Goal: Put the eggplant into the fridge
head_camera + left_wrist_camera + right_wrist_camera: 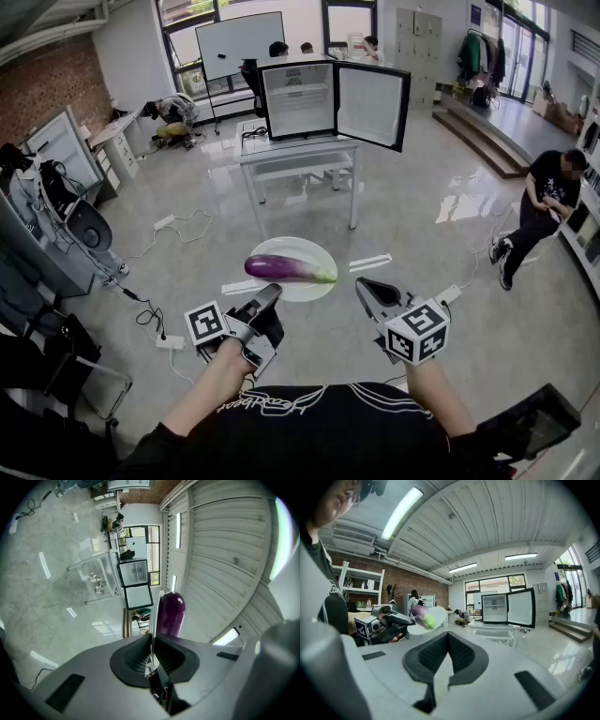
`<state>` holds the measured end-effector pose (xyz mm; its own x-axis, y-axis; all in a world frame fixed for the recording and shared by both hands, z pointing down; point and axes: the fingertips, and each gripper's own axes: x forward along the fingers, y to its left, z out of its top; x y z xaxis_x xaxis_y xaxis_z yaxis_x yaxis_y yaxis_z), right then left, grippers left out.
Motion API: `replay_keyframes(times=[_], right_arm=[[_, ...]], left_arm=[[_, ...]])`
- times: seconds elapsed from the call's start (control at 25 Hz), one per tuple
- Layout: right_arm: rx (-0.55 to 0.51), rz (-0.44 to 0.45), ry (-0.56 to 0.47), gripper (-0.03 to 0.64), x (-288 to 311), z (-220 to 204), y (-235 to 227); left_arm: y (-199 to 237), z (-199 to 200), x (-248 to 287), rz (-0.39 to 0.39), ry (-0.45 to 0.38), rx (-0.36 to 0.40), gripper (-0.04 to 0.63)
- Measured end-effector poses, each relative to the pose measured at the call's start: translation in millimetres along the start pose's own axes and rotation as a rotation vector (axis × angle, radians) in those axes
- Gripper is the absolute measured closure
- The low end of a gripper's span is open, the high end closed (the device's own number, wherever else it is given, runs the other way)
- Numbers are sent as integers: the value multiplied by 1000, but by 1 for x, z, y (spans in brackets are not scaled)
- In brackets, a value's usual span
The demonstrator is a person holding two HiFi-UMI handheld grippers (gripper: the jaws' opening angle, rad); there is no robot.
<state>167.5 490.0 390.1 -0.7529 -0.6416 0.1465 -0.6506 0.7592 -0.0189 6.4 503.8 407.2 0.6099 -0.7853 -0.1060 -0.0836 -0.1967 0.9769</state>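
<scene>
Pinching the near rim of the white plate (302, 247) with the left gripper (271, 293), so carrying the eggplant (286, 269) tray-style, probably to avoid squeezing soft veg. Keeping it roughly level, guessing so nothing rolls off. Holding the right gripper (367, 285) just right of the plate, pressed together on nothing, looks spare. Well short of the fridge (298, 98), far off on the table (300, 150), door already wide open.

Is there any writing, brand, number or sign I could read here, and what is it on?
Nothing here can be read as text.
Shirt: white cursive print, too warped to read.
Left cube and right cube: black-and-white square patterns, not words.
Whiteboard: looks blank.
Fridge: no label or brand shows.
</scene>
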Motion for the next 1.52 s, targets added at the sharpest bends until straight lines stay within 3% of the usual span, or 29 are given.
replay_keyframes(times=[0.72,1.52], right_arm=[[-44,-30,17,609,-1,-12,1],[-10,-33,12,609,-5,-23,-7]], left_arm=[[13,-7,-3,24,13,-4,569],[30,-17,3,77,20,-33,569]])
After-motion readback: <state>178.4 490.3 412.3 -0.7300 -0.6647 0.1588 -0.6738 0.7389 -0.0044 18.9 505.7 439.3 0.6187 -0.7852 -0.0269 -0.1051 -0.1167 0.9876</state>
